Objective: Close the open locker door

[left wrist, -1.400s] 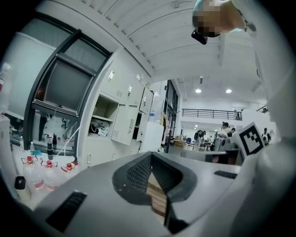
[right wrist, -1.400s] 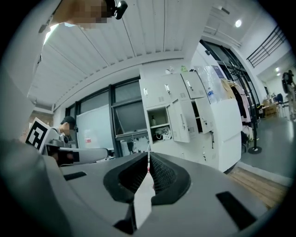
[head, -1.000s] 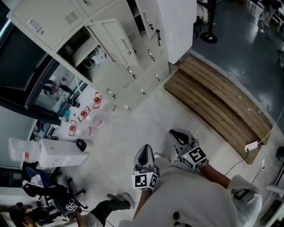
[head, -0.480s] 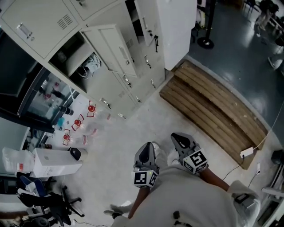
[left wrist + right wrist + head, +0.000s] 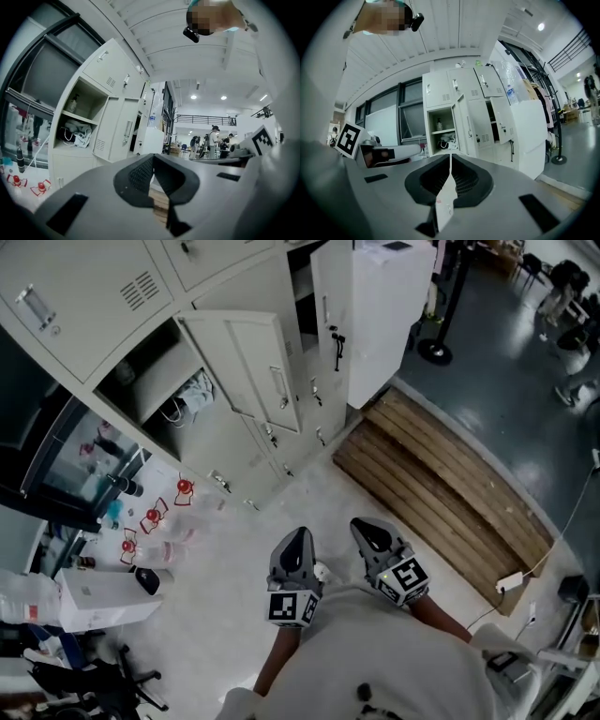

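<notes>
The grey locker bank (image 5: 234,442) fills the upper left of the head view. One locker door (image 5: 253,367) stands swung out, leaving its compartment (image 5: 155,381) open with white cloth and cords on the shelf. The same door (image 5: 117,129) shows in the left gripper view and, further off, the door (image 5: 465,124) shows in the right gripper view. My left gripper (image 5: 298,540) and right gripper (image 5: 367,532) are side by side low in the head view, well short of the lockers. Both point level at them. Left gripper (image 5: 153,155) and right gripper (image 5: 450,154) are shut with nothing held.
A second, narrower locker door (image 5: 330,306) hangs ajar further right. A wooden pallet (image 5: 441,474) lies on the floor to the right. Red-capped bottles (image 5: 155,517), a white box (image 5: 103,596) and an office chair (image 5: 94,676) sit at the left. People (image 5: 213,140) stand far off.
Both grippers have travelled together toward the lockers, which now look larger and sit more to the centre. The person's leg at the lower left has left the view.
</notes>
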The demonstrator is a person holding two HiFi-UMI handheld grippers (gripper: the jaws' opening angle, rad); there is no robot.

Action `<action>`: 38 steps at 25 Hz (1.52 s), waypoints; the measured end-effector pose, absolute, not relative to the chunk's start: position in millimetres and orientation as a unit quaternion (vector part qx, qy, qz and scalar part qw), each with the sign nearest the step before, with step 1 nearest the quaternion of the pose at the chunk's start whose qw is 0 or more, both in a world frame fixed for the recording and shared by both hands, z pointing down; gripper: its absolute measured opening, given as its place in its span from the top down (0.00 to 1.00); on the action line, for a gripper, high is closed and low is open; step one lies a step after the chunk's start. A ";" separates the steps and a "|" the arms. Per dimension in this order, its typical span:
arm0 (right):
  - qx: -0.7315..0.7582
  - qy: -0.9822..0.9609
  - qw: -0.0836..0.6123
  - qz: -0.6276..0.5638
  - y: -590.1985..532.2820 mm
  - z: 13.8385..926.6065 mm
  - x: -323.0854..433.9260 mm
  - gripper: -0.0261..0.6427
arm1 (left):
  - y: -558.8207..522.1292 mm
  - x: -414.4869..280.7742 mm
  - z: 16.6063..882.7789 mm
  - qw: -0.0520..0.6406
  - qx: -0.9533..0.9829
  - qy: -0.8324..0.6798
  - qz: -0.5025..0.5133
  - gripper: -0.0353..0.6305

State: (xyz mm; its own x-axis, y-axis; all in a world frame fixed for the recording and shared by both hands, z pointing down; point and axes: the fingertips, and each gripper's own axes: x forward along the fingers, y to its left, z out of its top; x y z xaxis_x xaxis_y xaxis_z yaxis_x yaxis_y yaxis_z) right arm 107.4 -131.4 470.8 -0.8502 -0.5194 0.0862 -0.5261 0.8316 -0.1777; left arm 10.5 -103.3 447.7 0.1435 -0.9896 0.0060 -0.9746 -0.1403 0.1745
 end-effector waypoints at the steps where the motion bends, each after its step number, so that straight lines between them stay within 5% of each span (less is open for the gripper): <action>1: 0.270 -0.958 0.016 0.096 -136.9 469.4 98.6 0.91 | -109.9 3.2 444.1 0.065 0.753 -0.653 -0.057 0.94; 16: 0.210 -0.973 0.010 0.094 -212.3 470.7 28.9 0.91 | -165.2 -59.1 442.3 0.058 0.706 -0.704 -0.052 0.94; 38: -0.088 -0.996 -0.006 0.032 -372.8 422.7 -34.8 0.88 | -274.1 -71.6 418.5 0.012 0.517 -0.853 -0.075 0.94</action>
